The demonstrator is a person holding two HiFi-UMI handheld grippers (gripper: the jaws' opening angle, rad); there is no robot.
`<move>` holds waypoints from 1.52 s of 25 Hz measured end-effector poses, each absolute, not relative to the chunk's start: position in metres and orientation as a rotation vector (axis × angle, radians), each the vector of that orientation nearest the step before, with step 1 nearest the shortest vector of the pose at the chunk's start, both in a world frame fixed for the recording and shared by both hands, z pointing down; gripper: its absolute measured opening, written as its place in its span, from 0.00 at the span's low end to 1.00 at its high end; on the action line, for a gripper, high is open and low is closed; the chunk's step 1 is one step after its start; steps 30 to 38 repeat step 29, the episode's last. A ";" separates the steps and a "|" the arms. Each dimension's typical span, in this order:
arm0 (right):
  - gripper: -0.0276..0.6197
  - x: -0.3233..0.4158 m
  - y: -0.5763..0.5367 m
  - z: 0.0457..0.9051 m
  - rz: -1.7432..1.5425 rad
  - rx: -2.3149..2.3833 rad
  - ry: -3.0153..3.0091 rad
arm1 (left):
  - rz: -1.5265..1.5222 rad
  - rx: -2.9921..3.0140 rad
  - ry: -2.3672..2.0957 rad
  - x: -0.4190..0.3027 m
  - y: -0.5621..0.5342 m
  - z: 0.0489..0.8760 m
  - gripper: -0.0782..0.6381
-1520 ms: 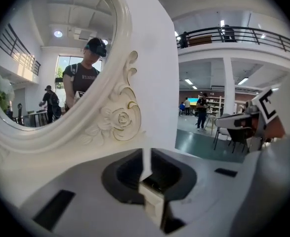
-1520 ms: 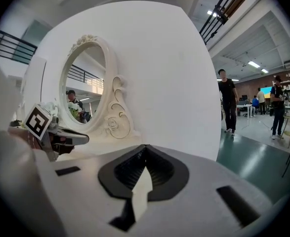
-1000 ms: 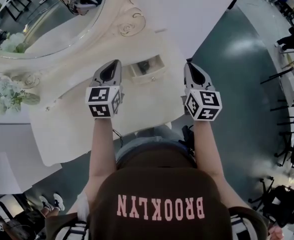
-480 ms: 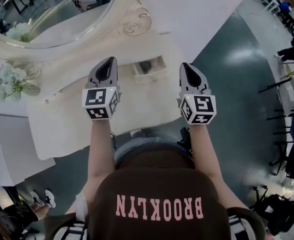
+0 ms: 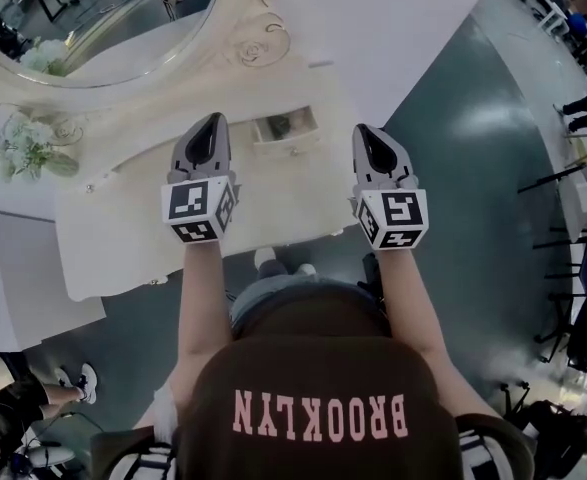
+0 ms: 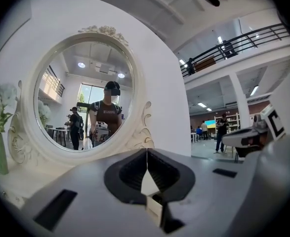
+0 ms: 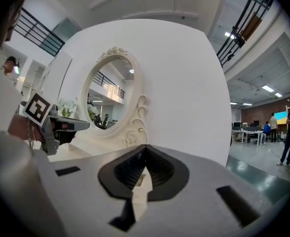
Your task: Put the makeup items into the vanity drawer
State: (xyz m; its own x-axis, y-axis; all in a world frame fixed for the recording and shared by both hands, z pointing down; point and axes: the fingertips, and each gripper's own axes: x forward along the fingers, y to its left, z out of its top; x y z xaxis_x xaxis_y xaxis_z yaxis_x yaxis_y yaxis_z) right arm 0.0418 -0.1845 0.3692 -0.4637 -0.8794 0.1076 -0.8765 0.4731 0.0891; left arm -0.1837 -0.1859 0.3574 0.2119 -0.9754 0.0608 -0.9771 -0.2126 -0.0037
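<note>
- Since the earlier frame, both grippers sit a little higher over the vanity top (image 5: 123,238).
- The left gripper (image 5: 216,120) has its jaws pressed together, with nothing between them.
- Between the grippers, just ahead, the vanity drawer (image 5: 293,146) stands pulled out. We cannot identify the dark thing (image 5: 279,123) inside.
- The right gripper (image 5: 363,130) is likewise closed and empty.
- We judge that closing the drawer comes next: push its front squarely and straight.
- Both gripper views miss the drawer.

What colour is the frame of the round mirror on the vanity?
Cream white, with carved scrolls; the mirror frame shows best in the left gripper view.
</note>
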 end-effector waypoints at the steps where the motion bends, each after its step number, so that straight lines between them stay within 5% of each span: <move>1: 0.04 0.044 -0.182 0.370 -0.045 1.531 -2.568 | 0.075 2.413 -1.956 -0.181 -0.184 0.357 0.12; 38: 0.04 0.073 -0.173 0.350 -0.150 1.480 -2.649 | 0.063 2.285 -2.250 -0.191 -0.134 0.336 0.12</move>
